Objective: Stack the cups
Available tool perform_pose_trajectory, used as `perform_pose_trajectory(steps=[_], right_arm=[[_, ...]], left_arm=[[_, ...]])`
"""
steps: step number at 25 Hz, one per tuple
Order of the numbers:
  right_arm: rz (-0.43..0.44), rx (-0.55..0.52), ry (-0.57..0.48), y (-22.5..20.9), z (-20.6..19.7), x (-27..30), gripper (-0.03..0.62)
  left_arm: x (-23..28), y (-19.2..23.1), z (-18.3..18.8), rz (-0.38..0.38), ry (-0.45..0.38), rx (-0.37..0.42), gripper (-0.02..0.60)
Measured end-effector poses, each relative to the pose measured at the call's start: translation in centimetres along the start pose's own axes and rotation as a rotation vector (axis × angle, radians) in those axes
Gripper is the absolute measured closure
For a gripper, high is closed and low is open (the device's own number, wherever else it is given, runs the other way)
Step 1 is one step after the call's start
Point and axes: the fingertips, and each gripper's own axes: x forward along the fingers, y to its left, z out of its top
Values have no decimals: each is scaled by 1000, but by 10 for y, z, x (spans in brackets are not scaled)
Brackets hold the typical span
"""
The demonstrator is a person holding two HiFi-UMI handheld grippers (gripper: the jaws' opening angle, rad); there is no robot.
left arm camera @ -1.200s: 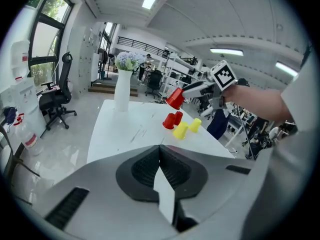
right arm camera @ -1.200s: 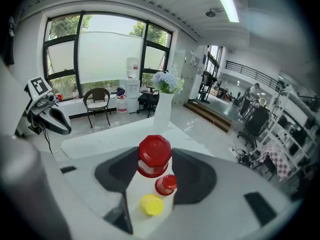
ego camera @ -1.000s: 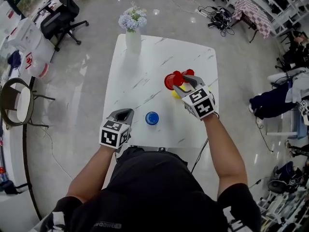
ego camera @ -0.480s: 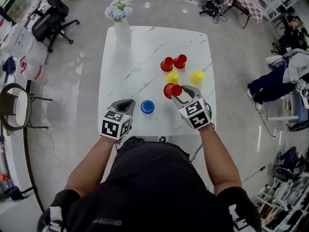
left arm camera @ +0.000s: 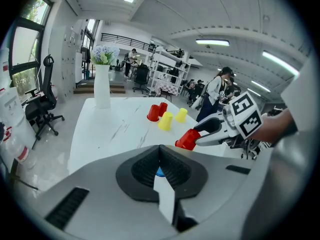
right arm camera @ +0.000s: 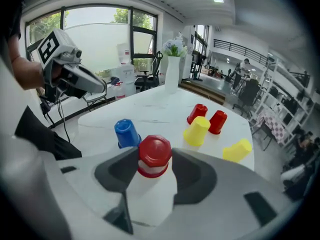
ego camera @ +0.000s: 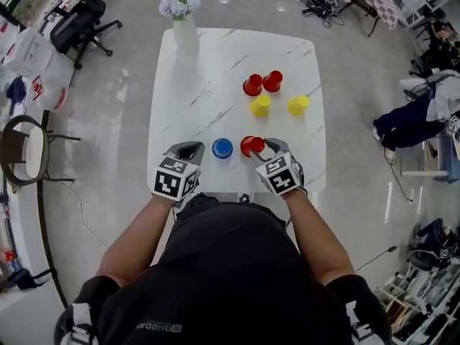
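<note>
My right gripper (ego camera: 257,146) is shut on a red cup (ego camera: 251,146), held tilted near the table's front edge, just right of an upside-down blue cup (ego camera: 222,148). In the right gripper view the red cup (right arm camera: 154,156) sits between the jaws, with the blue cup (right arm camera: 126,132) to its left. Two red cups (ego camera: 252,85) (ego camera: 272,81) stand farther back. In front of them is an upright yellow cup (ego camera: 260,106), and another yellow cup (ego camera: 297,105) lies on its side. My left gripper (ego camera: 190,148) is shut and holds nothing, left of the blue cup. In the left gripper view the held red cup (left arm camera: 188,139) shows.
A white vase of flowers (ego camera: 185,34) stands at the far left corner of the white marble table (ego camera: 208,70). Office chairs (ego camera: 79,20) and bags are on the floor to the left, and cables and a seated person (ego camera: 417,121) to the right.
My right gripper has carried the red cup from the far cluster back toward the front edge, ending beside the blue cup. The left gripper has stayed about where it was.
</note>
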Motion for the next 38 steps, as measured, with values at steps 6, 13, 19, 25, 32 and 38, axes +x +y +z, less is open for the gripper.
perform_pose_trajectory(steps=[6,13,19,25,32,38], right_arm=[[18,-71,49,16,-8,20,385],[32,-114,66,20,-7,30,385],[43,-150,68,25,-4,36,385],[70,-158,78,27,-8,39,384],[93,-103,-14,19,9,7,384],[29,140,-196,-47,20,-25,385]], left_arm=[[-3,1,0,12,-4,-7,578],[-7,2,-3,27,-9,-26,577],[-7,3,-7,34,-1,-36,578],[-3,3,-8,40,2,-39,578],[1,2,1,47,-4,-41,578],[6,0,10,62,-16,-45,577]])
